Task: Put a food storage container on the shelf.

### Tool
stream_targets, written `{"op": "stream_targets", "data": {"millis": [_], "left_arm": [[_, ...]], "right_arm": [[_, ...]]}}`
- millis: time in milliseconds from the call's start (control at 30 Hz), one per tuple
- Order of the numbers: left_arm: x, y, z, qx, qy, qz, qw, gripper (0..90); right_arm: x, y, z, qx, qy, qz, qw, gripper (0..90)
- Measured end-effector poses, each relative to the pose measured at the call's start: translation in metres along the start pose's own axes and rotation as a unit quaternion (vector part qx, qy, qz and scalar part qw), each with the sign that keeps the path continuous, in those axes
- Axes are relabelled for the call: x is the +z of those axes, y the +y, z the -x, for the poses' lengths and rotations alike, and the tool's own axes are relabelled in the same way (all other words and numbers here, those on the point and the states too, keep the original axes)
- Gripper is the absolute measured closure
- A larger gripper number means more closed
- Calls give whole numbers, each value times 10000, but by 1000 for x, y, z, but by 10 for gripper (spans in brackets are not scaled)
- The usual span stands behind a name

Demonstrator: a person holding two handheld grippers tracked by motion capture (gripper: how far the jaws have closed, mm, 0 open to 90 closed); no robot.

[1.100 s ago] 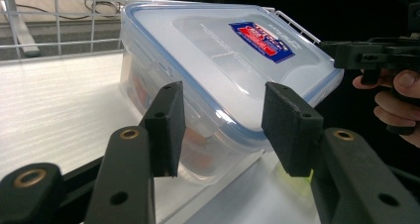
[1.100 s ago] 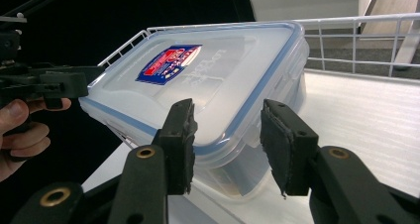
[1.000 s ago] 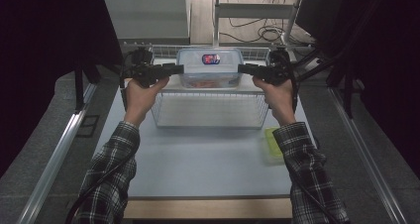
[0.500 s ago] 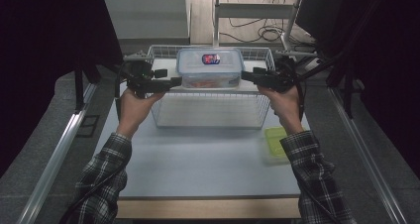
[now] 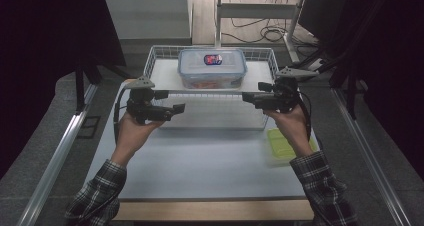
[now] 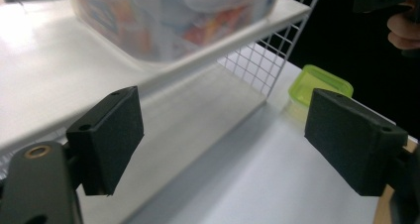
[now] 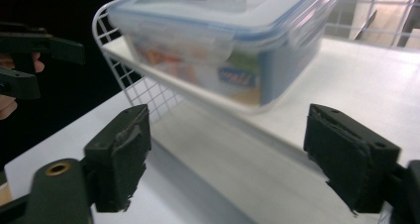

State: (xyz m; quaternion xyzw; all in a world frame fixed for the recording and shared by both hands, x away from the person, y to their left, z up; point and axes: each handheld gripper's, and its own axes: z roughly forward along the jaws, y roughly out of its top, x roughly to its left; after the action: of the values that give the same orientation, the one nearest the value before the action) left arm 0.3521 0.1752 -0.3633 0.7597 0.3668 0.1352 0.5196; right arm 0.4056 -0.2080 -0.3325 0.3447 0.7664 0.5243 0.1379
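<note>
A lidded clear plastic food container (image 5: 212,67), packed with colourful items, sits on the upper level of a white wire shelf rack (image 5: 160,57) at the far side of the white tabletop (image 5: 200,166), with both hands drawn clear of it toward the near side. The left tongs (image 5: 180,107), held level in the person's left hand (image 5: 136,131), point inward just in front of the rack's left end; the right tongs (image 5: 246,97), in the right hand (image 5: 287,120), mirror them at the rack's right end. The jaws of both have just been opening and now stand wide, with nothing between them: the left gripper view looks past bare black pads (image 6: 106,140) to the underside of the shelf and the container's base, and the right gripper view shows its own pads (image 7: 119,157) apart below the container's front corner. A lime-green lid or shallow box (image 5: 285,143) lies on the tabletop beside the right forearm, untouched. Judging by how things lie, the placing of the container on the rack looks done and the release complete; what appears left is only to back both hands away, unless the green piece is meant to follow.
</note>
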Motion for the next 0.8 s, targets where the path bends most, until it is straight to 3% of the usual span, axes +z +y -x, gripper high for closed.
{"op": "stream_targets", "data": {"millis": [233,267,433,800], "left_arm": [[-5,-21,14,-36,-85,-61,9999,127],[-6,-25,16,-33,-91,-41,9999,108],[-10,-42,24,120,13,-80,9999,75],[-20,-83,36,60,55,-130,9999,53]], "right_arm": [[-7,-19,-13,-171,97,-24,9998,121],[-8,-26,-18,-293,32,-48,9996,108],[-10,-39,-24,-488,2,-139,9987,85],[-20,-74,-39,-796,-22,-250,9965,65]]}}
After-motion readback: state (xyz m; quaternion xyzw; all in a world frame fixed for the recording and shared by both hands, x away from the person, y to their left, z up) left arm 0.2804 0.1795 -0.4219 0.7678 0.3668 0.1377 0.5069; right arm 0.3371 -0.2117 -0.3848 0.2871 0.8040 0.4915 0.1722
